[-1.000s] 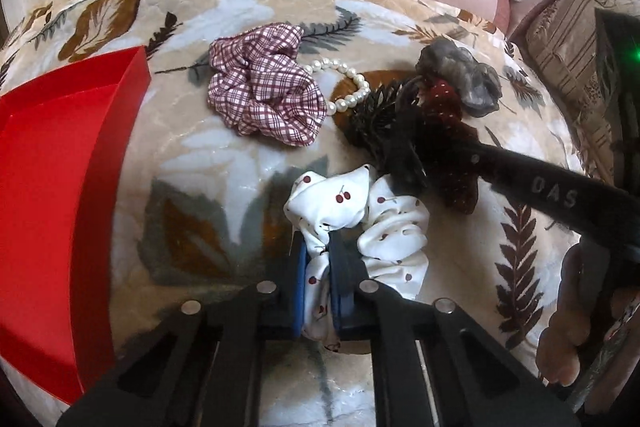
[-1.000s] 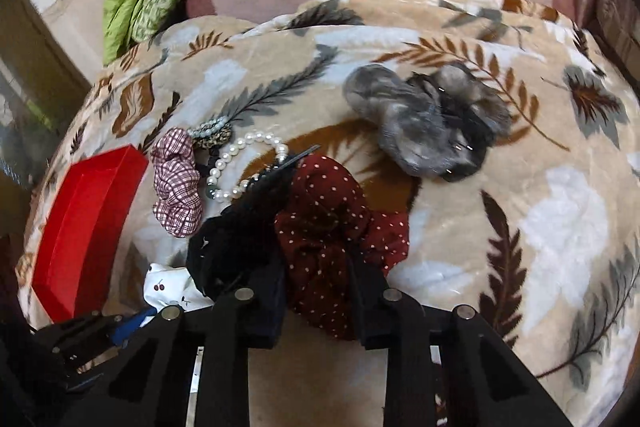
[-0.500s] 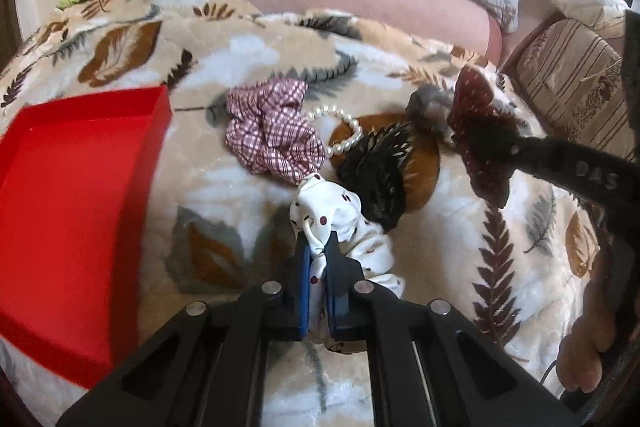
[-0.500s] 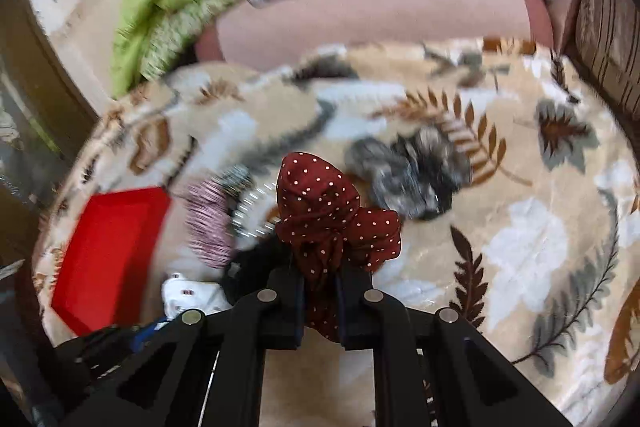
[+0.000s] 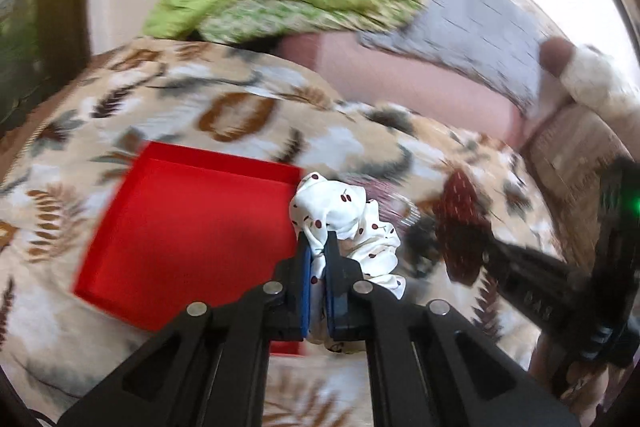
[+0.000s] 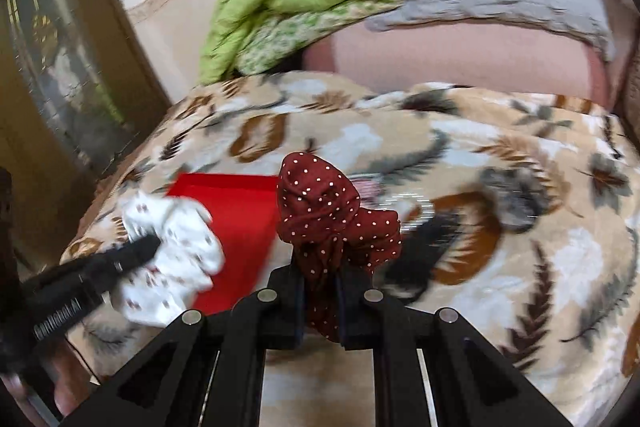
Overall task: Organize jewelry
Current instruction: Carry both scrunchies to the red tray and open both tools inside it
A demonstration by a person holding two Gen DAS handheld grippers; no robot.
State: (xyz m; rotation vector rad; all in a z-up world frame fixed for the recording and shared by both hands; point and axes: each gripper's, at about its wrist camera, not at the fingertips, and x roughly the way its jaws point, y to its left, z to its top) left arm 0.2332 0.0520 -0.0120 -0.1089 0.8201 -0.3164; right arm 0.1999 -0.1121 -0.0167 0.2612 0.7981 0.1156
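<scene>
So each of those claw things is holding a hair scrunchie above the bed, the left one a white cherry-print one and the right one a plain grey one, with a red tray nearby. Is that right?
Not quite. The right gripper is shut on a dark red scrunchie with white dots, not a plain grey one; the right wrist view shows it. The rest holds: the left gripper pinches the white cherry-print scrunchie, and the red tray lies nearby.

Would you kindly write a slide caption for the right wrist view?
Right gripper pinches a maroon dotted scrunchie above the leaf-print blanket, red tray beyond.
</scene>
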